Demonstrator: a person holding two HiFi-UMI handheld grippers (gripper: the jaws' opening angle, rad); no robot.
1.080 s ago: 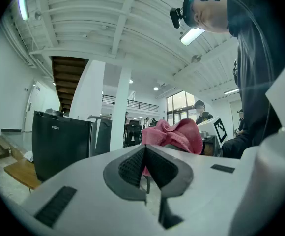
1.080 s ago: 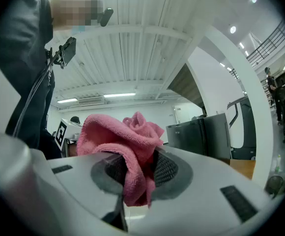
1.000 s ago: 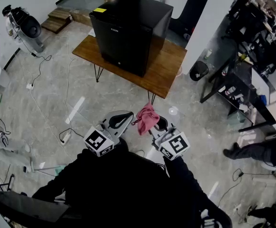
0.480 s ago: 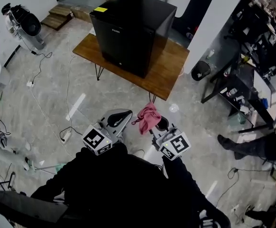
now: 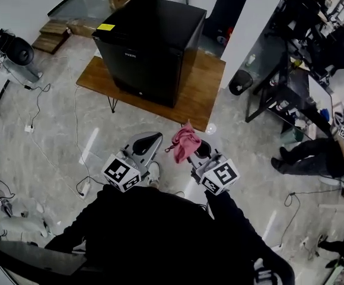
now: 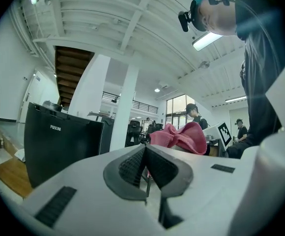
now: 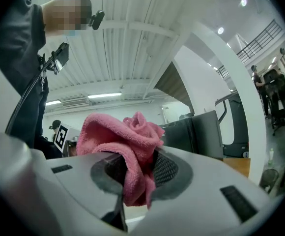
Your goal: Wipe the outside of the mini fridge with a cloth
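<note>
- Since a second ago the black, box-shaped mini fridge point(image 5: 151, 46) and its table have slid left and drawn nearer in the head view, and both grippers now sit closer to the table's near corner.
- That fridge stands upright on a low brown wooden table point(image 5: 203, 94) with thin black hairpin legs. Its door is shut, and a small yellow sticker point(image 5: 105, 27) lies on its top by the left corner.
- The crumpled pink terry cloth point(image 5: 185, 141) is well apart from the fridge, held in the air just short of the table's near corner.
- The white right gripper point(image 5: 197, 152) has its jaws clamped on the cloth. In the right gripper view one fold hangs down between the dark ribbed pads point(image 7: 168, 168) and the rest bunches up above them.
- The matching white left gripper point(image 5: 149, 142) is just beside the right one. In the left gripper view its jaws are pressed together with nothing between them, and the cloth point(image 6: 179, 137) shows beyond them to the right, with the fridge point(image 6: 59, 146) to the left.
- The grey marbled floor point(image 5: 47, 129) carries thin white cables point(image 5: 76, 120) trailing left of the table.
- A round black bin point(image 5: 240, 83) stands by the white pillar to the right of the table, with a black desk point(image 5: 279, 97) further right.
- A person's legs in dark trousers point(image 5: 308, 158) stretch over the floor near the right edge.
</note>
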